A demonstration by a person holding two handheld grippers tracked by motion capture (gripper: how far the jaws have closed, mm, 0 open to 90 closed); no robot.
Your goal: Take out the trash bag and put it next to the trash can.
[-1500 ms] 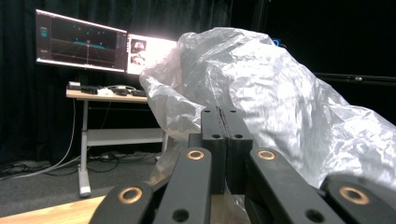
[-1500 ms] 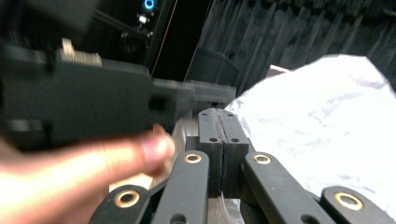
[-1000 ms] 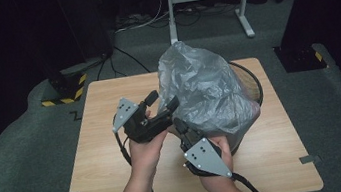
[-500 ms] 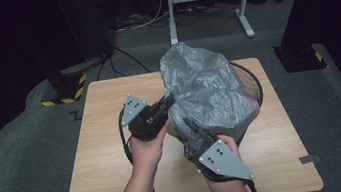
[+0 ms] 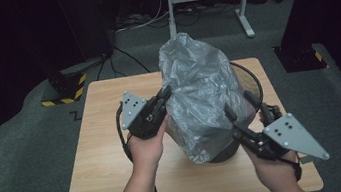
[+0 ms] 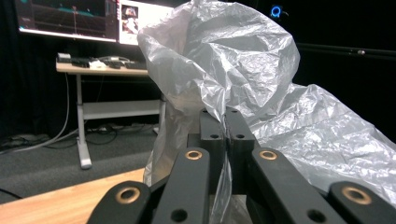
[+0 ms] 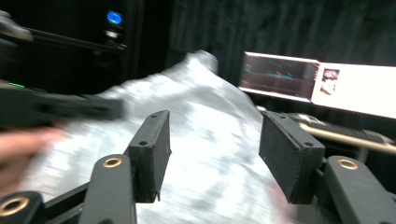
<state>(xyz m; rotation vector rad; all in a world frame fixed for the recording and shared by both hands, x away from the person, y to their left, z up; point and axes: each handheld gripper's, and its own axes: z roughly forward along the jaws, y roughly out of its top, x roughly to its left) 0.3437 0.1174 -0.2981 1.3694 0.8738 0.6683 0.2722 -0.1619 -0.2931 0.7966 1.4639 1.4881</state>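
Two tools: left tool (image 6: 226, 122) pinches the plastic bag (image 5: 204, 96); right tool (image 7: 212, 154), jaws just opening, grips nothing

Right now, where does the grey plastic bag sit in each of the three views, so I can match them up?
High view: the grey plastic bag stands at centre, over a dark bin on the wooden table.
Left gripper view: the bag fills the centre and right, a fold pinched between the left gripper jaws.
Right gripper view: the bag, blurred, lies behind the open right gripper.
Shared landmark: the bag's crumpled peak.
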